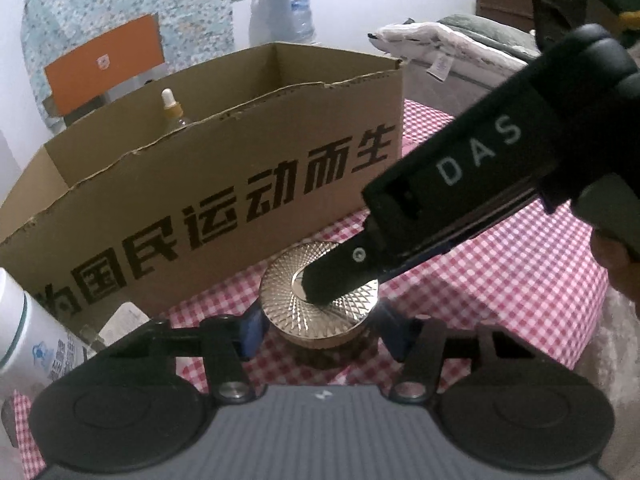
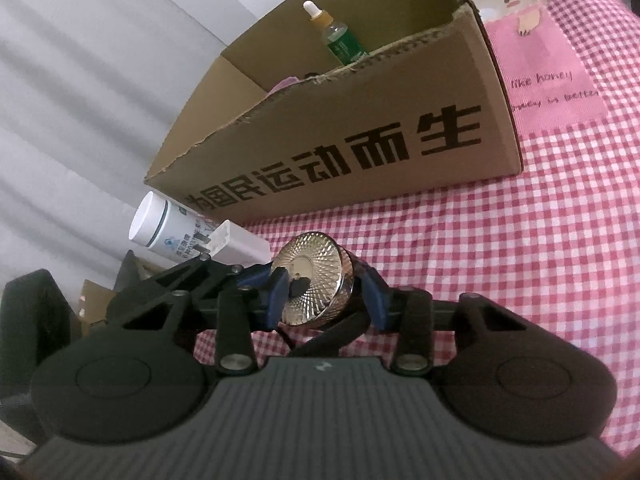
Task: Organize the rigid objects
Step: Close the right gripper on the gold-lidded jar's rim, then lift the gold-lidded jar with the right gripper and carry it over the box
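The jar (image 1: 319, 292) stands on the checked cloth (image 1: 500, 264) just before the box (image 1: 224, 184), not yet stowed. The left gripper (image 1: 320, 330) clenches it, while the right gripper (image 1: 334, 280) touches the lid, grip unclear. Next, I judge: lift over the box's front wall.

I'm working over a surface (image 1: 500, 264) covered in a pink-and-white checked cloth (image 2: 500, 260). A brown cardboard box (image 1: 224, 200) with black Chinese lettering stands on it, open at the top. In front of the box a jar with a faceted gold lid (image 1: 320, 300) sits on the cloth. Off the box's left end I see a white cylindrical bottle (image 2: 160, 228) and a white charger plug (image 2: 240, 246); whether they lean or lie flat I can't tell. A pink cartoon patch (image 2: 540, 60) shows on the cloth right of the box.
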Demonstrator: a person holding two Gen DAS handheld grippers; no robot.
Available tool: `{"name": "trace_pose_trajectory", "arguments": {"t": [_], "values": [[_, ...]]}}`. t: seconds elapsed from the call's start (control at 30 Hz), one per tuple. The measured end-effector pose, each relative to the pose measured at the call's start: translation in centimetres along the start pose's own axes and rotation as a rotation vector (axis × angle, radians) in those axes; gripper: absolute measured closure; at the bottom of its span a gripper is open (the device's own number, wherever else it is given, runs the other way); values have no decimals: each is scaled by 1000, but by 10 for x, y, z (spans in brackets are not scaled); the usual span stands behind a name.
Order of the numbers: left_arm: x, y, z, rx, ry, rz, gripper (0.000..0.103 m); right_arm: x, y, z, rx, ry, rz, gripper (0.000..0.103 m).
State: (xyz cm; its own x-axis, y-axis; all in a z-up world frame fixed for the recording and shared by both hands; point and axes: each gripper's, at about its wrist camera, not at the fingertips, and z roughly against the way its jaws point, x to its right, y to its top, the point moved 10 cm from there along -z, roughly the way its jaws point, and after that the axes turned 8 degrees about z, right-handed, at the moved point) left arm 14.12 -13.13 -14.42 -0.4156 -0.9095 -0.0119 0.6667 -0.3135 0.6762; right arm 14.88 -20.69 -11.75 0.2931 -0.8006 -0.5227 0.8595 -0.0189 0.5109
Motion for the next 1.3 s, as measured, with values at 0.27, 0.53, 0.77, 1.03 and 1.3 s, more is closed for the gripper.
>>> {"name": "trace_pose_trajectory", "arguments": {"t": [0.27,0.53,0.77,1.03,1.3], "values": [[0,0,0,-25,12,18,44,-2,-1,1,-12,-6,7,66],[-2,3,-5,-39,11,55,45,-2,0,-3,-7,-8,10,62],[-2,6,-3,-40,18,63,46,-6,0,-2,-14,-23,27,64],[0,6,4,-34,22,71,46,-10,0,0,-17,-29,39,64],[-4,11,16,-15,27,83,46,-20,3,7,-4,-33,66,64]]}}
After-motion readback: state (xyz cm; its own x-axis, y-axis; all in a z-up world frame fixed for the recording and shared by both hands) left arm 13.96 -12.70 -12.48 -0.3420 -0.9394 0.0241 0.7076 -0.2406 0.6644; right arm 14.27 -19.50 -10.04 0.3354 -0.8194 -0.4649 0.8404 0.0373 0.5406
